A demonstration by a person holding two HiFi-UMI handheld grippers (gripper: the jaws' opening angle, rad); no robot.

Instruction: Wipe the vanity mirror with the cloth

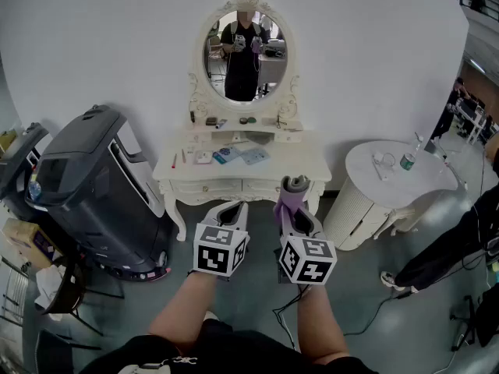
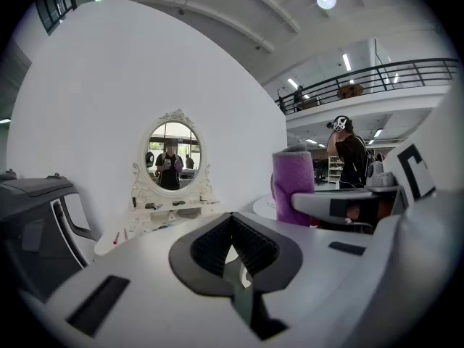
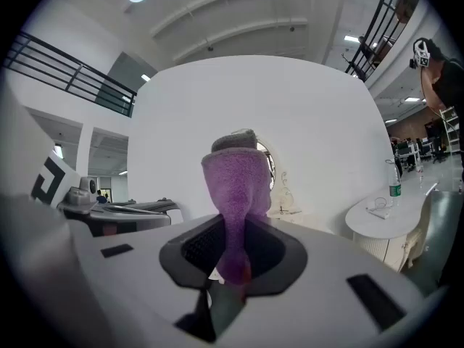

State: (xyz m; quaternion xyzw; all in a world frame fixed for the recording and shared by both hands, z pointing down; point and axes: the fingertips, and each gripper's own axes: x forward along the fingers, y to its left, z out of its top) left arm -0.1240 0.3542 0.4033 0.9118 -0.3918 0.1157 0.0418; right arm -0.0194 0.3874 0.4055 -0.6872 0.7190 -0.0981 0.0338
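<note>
An oval vanity mirror (image 1: 245,46) in a white ornate frame stands on a white dressing table (image 1: 300,164) against the wall; the left gripper view shows the mirror (image 2: 172,155) some way ahead. My right gripper (image 1: 294,197) is shut on a purple cloth (image 1: 291,195) that sticks up from its jaws, filling the middle of the right gripper view (image 3: 235,194) and hiding most of the mirror there. My left gripper (image 1: 232,211) is shut with nothing in it, beside the right one. Both are held short of the table's front edge.
Small items lie on the dressing table top (image 1: 234,155). A large dark grey machine (image 1: 93,189) stands to the left. A round white side table (image 1: 394,174) with a bottle (image 1: 408,160) stands to the right. A person (image 2: 350,158) stands farther right.
</note>
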